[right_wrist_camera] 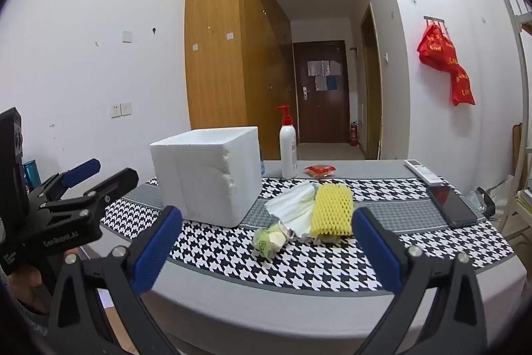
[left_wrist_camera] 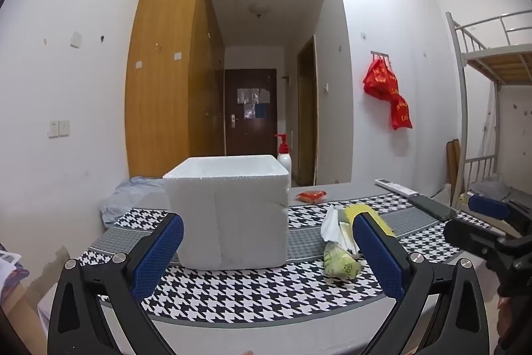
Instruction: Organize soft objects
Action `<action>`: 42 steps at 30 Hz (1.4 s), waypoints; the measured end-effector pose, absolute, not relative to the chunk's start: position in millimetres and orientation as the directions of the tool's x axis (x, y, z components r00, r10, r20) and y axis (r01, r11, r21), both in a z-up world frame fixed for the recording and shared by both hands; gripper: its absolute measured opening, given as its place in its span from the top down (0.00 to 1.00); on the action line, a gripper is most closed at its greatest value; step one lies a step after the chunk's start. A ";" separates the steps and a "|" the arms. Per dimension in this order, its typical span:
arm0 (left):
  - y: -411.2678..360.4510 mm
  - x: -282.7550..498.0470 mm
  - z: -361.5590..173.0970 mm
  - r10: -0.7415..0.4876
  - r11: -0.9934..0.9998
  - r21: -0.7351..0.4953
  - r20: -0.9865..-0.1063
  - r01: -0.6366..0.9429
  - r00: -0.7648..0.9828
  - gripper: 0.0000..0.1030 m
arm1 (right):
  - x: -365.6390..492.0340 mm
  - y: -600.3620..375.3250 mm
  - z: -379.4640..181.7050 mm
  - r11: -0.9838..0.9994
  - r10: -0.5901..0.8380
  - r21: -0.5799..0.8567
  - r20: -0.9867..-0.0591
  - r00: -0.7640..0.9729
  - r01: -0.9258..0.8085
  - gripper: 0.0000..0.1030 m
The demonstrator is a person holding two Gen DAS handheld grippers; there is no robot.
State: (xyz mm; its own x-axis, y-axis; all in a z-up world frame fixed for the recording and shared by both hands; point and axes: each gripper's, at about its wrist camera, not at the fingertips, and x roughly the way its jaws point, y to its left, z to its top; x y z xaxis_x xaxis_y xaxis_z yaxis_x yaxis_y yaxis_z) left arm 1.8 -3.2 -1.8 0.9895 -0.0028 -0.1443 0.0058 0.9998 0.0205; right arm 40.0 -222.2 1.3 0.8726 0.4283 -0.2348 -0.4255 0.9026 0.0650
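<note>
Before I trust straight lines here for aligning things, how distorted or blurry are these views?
Left wrist view: strong fisheye, the checked tablecloth edge bows, corners vignette black. Right wrist view: same bowing; the white foam box stays sharp.

yellow foam net (right_wrist_camera: pixel 332 210), white tissue (right_wrist_camera: pixel 292 205), green bag (right_wrist_camera: pixel 267 240) – clustered beside open foam box (right_wrist_camera: pixel 209 175)
</note>
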 end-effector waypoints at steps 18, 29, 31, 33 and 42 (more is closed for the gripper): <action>0.4 -2.7 3.3 0.000 1.000 -0.012 -0.139 -0.001 0.990 0.01 | 37.7 -222.4 2.5 0.898 0.440 0.075 -0.223 0.870 -0.434 0.00; 2.0 -3.0 4.8 -0.011 1.000 -0.020 -0.141 0.009 0.990 0.01 | 38.6 -223.2 1.9 0.901 0.431 0.067 -0.229 0.873 -0.428 0.00; 1.3 -2.8 4.3 -0.011 1.000 -0.013 -0.141 0.010 0.990 0.01 | 38.5 -222.6 1.3 0.902 0.430 0.064 -0.229 0.873 -0.427 0.00; 1.5 -3.7 4.6 -0.008 1.000 -0.009 -0.139 0.006 0.990 0.01 | 38.3 -222.4 1.4 0.903 0.428 0.062 -0.231 0.874 -0.425 0.00; 2.5 -3.1 4.9 -0.009 1.000 -0.011 -0.138 0.007 0.990 0.01 | 36.8 -222.6 3.8 0.902 0.428 0.061 -0.230 0.874 -0.426 0.00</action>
